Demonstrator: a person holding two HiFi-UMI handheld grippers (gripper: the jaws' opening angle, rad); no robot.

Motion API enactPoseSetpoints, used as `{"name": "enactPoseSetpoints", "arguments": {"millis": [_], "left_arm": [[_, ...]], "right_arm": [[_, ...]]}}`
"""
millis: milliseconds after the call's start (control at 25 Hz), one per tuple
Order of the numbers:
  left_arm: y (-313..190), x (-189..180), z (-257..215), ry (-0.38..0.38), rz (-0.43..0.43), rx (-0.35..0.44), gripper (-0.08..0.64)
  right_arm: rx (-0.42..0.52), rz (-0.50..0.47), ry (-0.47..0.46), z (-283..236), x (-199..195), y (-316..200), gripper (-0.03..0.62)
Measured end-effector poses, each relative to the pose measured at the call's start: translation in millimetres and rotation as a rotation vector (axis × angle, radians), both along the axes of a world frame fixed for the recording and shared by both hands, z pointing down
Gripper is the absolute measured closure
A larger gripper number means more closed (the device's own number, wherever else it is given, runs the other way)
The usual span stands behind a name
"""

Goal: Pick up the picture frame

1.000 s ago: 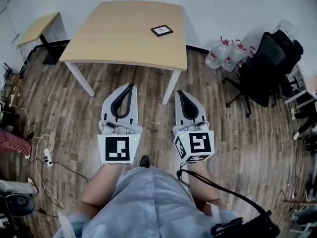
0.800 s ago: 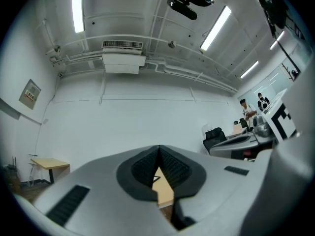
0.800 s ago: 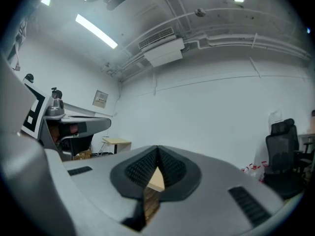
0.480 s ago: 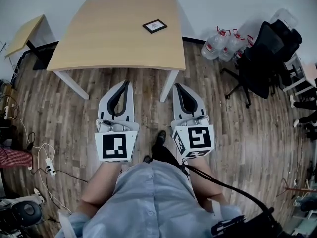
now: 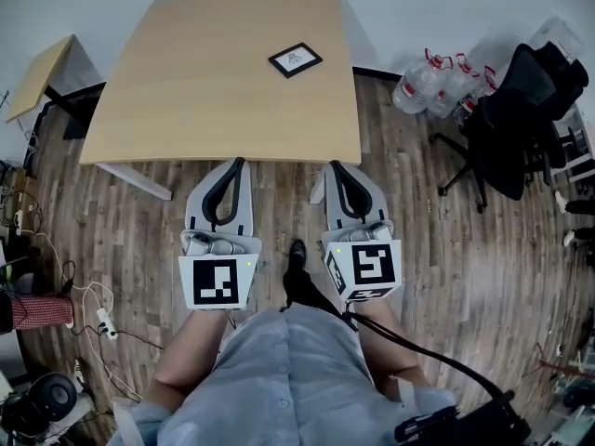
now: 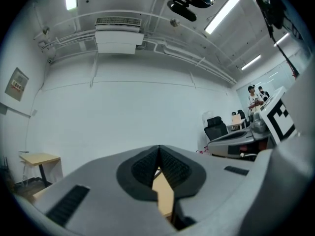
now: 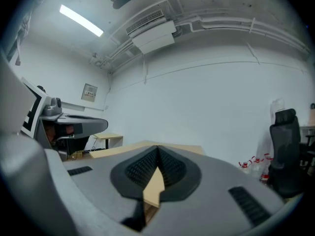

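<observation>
A small black picture frame (image 5: 296, 60) with a white mat lies flat on the far right part of a light wooden table (image 5: 204, 82). My left gripper (image 5: 239, 163) and right gripper (image 5: 333, 166) are side by side at the table's near edge, both shut with nothing between the jaws. In the left gripper view the jaw tips (image 6: 158, 148) meet, with the table (image 6: 165, 195) seen through the gap below. The right gripper view shows the same: tips (image 7: 157, 148) closed, table (image 7: 142, 146) beyond. The frame is well ahead of both grippers.
A smaller wooden side table (image 5: 37, 74) stands at the far left. Several water bottles (image 5: 437, 77) and a black office chair (image 5: 516, 119) are to the right. Cables and a power strip (image 5: 102, 321) lie on the wood floor at left. A white wall runs behind the table.
The person has stepped forward: the table and frame have come closer, and both grippers now reach the table's near edge. Both stay shut.
</observation>
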State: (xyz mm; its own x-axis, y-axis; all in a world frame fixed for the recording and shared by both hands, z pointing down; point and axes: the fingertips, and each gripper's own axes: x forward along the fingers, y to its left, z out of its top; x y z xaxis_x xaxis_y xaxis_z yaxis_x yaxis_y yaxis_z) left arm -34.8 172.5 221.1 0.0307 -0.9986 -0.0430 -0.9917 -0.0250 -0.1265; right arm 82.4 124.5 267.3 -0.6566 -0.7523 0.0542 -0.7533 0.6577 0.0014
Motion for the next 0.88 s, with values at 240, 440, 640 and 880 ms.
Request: {"name": "enactPoseSetpoints", "arguments": {"millis": [240, 440, 640, 880], "left_arm": [[-84, -19, -1, -0.018, 0.009, -0.007, 0.558], [-140, -31, -10, -0.037, 0.005, 0.008, 0.558], [-178, -40, -16, -0.046, 0.018, 0.025, 0.558], [-232, -79, 13, -0.03, 0.05, -0.019, 0.558]], "right_arm": [[-0.007, -0.009, -0.006, 0, -19, -87, 0.592], [0.022, 0.001, -0.011, -15, -22, -145, 0.592], [0.019, 0.006, -0.004, -15, -33, -183, 0.592], [-0.003, 0.043, 0.013, 2, -63, -231, 0.592]]}}
